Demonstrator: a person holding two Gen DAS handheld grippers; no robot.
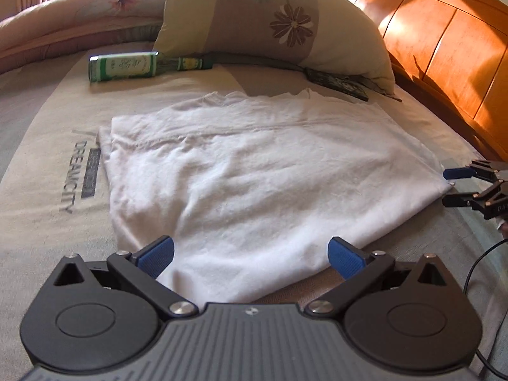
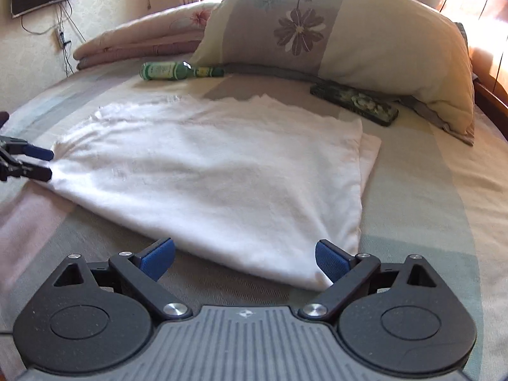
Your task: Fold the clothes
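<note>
Two tools, left tool (image 1: 250,255) and right tool (image 2: 244,258), both gaping wide and gripping nothing, flanking near corners of the white garment (image 1: 254,171) lying half-folded mid-frame on the bed (image 1: 38,190), likely needing closing on those corners before folding toward the pillow (image 1: 285,16).

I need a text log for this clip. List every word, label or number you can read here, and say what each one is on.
"DREAMCITY": printed in dark letters on the bed sheet, beside the white garment.
Dark bar next to that word: lettering too blurred to read.
Green bottle label: print too small and blurred to read.
Dark patterned box by the pillow: no readable text.
</note>
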